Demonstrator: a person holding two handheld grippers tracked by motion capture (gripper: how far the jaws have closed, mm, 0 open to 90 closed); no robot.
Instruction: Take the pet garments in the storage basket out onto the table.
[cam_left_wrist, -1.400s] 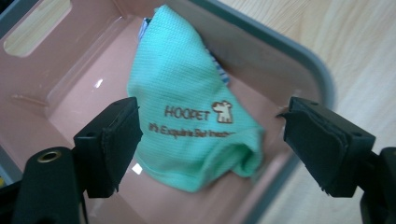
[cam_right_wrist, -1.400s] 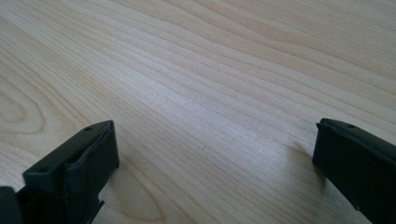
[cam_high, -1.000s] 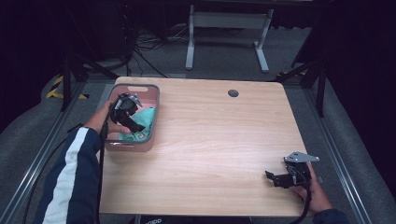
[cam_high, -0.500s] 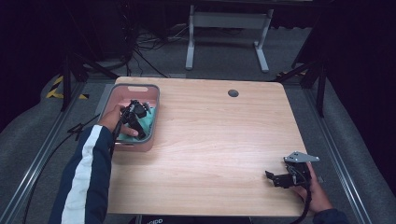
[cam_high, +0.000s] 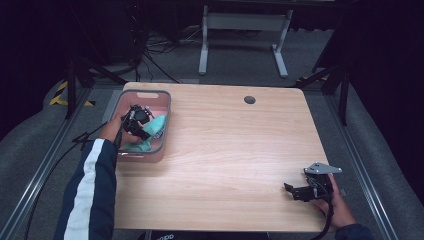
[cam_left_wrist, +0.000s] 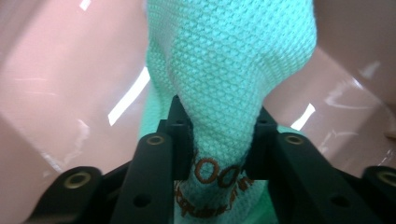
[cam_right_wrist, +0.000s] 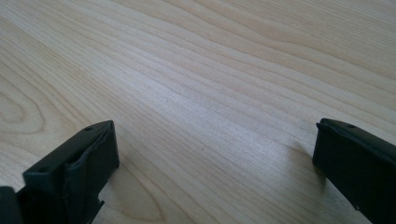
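**Left gripper pinches a teal cloth in the pink bin**

The left gripper (cam_high: 141, 121) is down inside the pink bin (cam_high: 162, 105) at the table's (cam_high: 230, 150) far-left corner, with its jaws pressed onto a bunched fold of the teal cloth (cam_left_wrist: 229, 70). From the left gripper view, the waffle-knit fabric rises between the two jaws and fans out above them, so its long axis runs straight away from the gripper, towards the bin's wall. Brown stitched lettering sits low between the jaws, too cut off to read. The rest of the cloth lies crumpled on the bin floor, trailing towards the person's side. Gathering it into a ridge like this looks like a way to get a firm hold for lifting it out.

The right gripper (cam_high: 300, 191) rests on the table's near-right corner, jaws spread wide over bare wood, holding nothing; I'd say it is simply parked clear.
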